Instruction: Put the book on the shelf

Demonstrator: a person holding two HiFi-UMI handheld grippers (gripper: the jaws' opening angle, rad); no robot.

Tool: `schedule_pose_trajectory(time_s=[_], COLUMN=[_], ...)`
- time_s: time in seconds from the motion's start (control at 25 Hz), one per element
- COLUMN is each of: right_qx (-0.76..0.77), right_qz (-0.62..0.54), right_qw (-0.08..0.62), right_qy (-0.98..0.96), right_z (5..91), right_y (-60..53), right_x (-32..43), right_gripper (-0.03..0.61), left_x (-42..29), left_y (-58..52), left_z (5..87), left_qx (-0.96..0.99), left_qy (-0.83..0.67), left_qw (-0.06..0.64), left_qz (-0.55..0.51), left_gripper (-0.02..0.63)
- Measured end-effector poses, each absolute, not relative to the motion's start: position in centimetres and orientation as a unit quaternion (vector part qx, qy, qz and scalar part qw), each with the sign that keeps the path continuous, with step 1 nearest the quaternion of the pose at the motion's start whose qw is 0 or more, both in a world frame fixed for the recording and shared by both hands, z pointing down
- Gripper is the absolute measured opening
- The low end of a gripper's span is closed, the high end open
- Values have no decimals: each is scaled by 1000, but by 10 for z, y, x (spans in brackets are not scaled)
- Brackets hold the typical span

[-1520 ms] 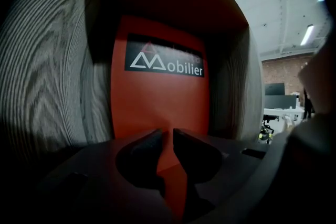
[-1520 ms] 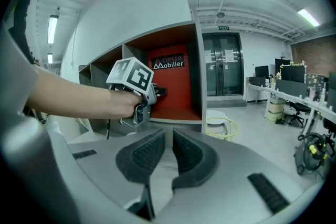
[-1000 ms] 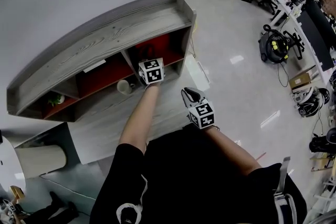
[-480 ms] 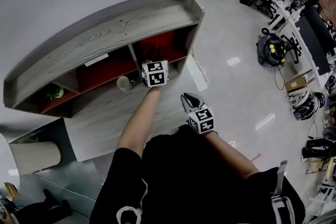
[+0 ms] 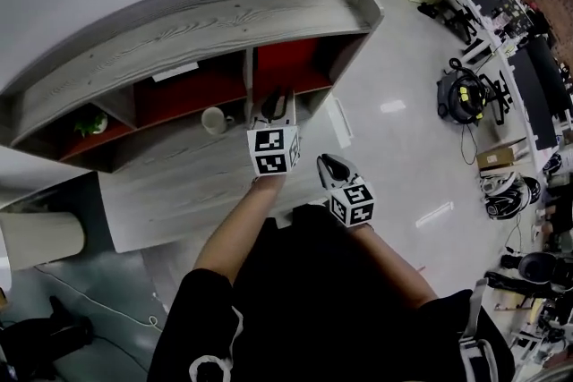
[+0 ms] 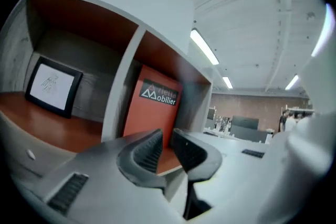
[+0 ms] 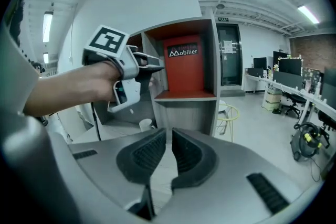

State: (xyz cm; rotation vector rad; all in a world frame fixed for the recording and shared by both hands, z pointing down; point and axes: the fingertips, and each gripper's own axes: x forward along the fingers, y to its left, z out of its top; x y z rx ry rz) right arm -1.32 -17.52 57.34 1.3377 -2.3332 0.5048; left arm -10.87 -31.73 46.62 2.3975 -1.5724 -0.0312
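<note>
An orange-red book (image 6: 153,108) (image 7: 182,66) with a white "Mobilier" title stands upright in the right-hand compartment of the grey wooden shelf (image 5: 206,22). My left gripper (image 5: 276,101) (image 6: 167,134) hovers just in front of that compartment and points at the book. Its jaws are shut with nothing between them. It also shows in the right gripper view, the left gripper (image 7: 156,63) level with the book. My right gripper (image 5: 329,164) (image 7: 168,135) hangs lower and nearer to me, over the desk's right end, shut and empty.
A white mug (image 5: 213,120) (image 7: 144,124) sits on the grey desk top (image 5: 170,188) under the shelf. A framed picture (image 6: 52,86) stands in the middle compartment, a small plant (image 5: 87,123) in the left one. A yellow chair (image 7: 231,113) and a vacuum cleaner (image 5: 461,89) stand on the floor to the right.
My left gripper has drawn back out of the right compartment toward me; its fingers now show outside the shelf. The right gripper has barely moved.
</note>
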Motion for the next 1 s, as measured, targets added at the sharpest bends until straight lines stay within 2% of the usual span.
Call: schedule_pose_trajectory(time_s=[0.16,0.48,0.76,1.0], right_qx=[468,447,447,424], right_qz=[195,186,169,172], right_qw=[200,172,207,216], right_qy=[-839,-858,-854,-863], right_z=[573,545,553,556], right_y=[-170,-171,-168,-154], right_x=[-22,-38,-38,-49], right_gripper=[32,29,23,12], left_x=[-124,-165,-236,-250], left_y=[-277,-213,-157,-110], left_z=[461,467,481,505], left_qx=[824,813,792,790], left_qy=[-541,-562,-586,-588], left_qw=[164,146,164,174], left_qz=[-43,-32,-34,-13], left_gripper=[41,17,12,12])
